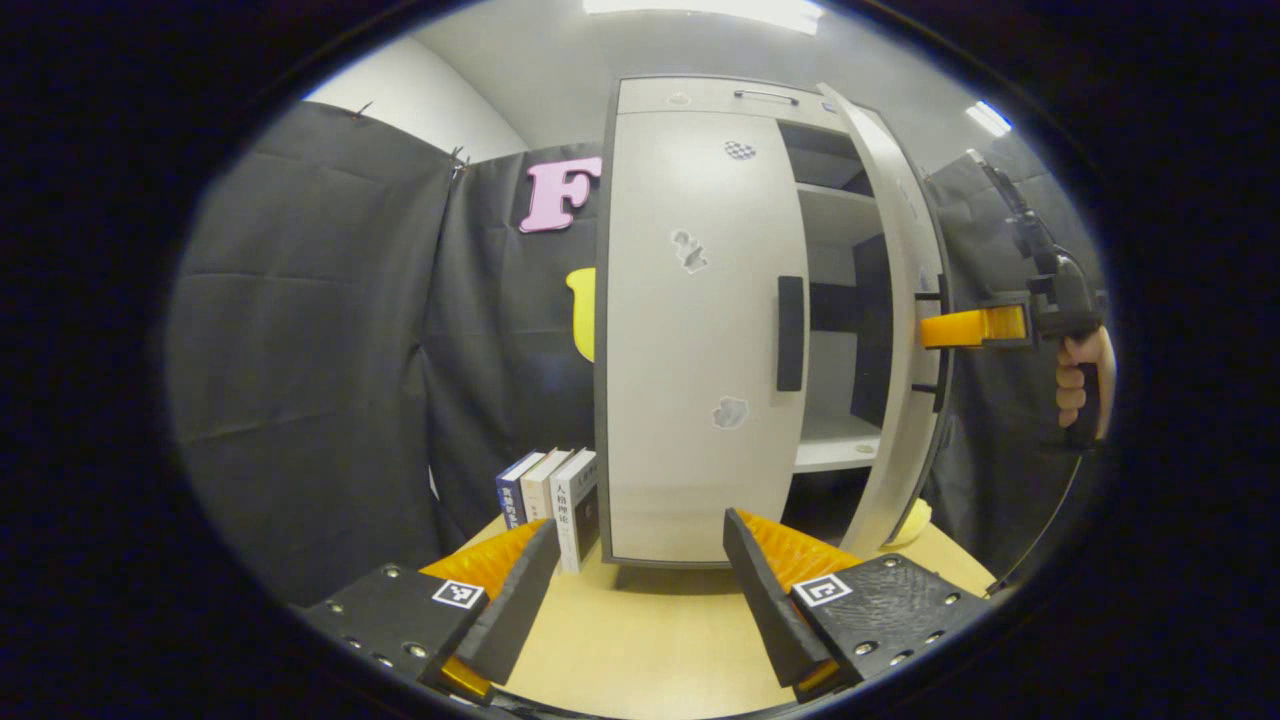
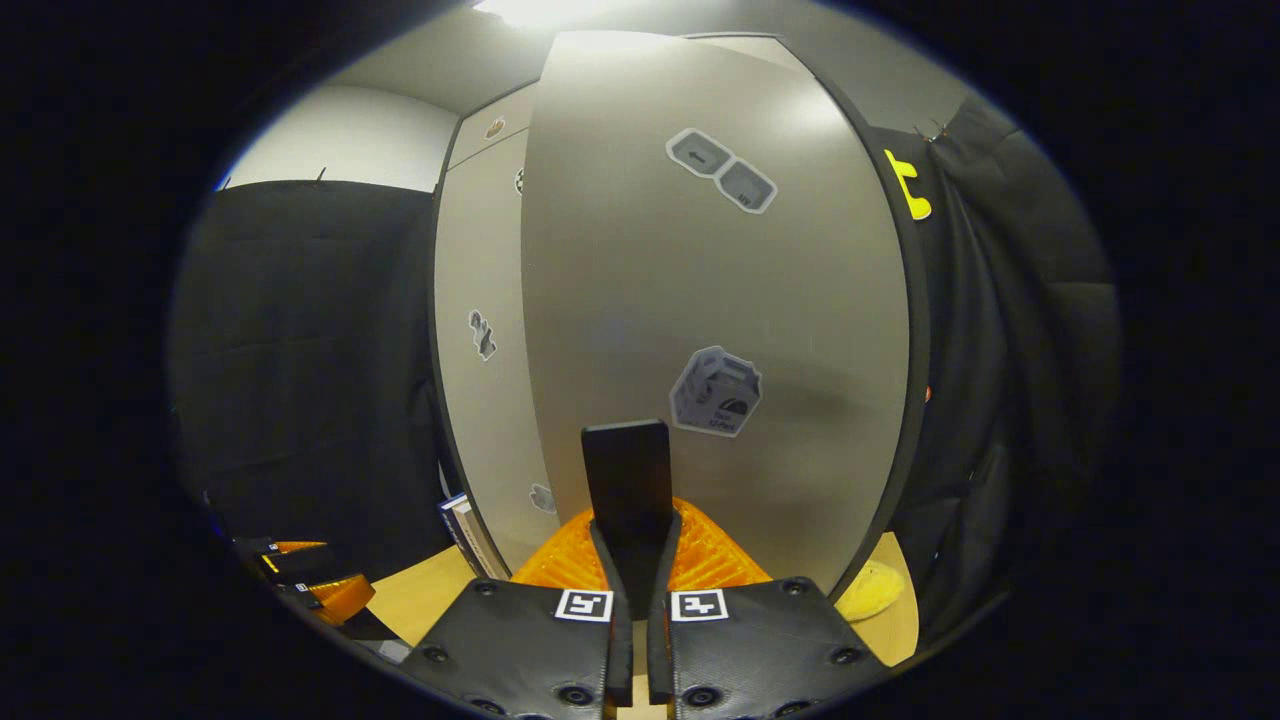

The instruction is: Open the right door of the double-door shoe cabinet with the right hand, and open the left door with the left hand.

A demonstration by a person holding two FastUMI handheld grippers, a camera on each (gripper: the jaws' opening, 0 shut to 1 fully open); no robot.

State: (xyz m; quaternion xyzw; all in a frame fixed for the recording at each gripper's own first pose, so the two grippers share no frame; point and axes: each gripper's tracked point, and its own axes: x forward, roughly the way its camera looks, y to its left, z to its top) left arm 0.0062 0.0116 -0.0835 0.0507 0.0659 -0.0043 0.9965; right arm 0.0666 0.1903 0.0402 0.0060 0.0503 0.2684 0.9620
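Cabinet doors (image 2: 700, 300) smooth satin laminate; table (image 1: 640, 640) matt pale wood; booth wall (image 1: 300, 350) creased matt cloth; books (image 1: 560, 495) glossy paper covers.

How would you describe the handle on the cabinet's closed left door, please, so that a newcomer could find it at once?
Start at the tall pale cabinet standing on the wooden table, with a row of books at its left foot. Its left door is shut, and the handle is the dark upright bar at mid-height on that door's right edge. Unlike the right door's handle, no hand-held gripper holds it.
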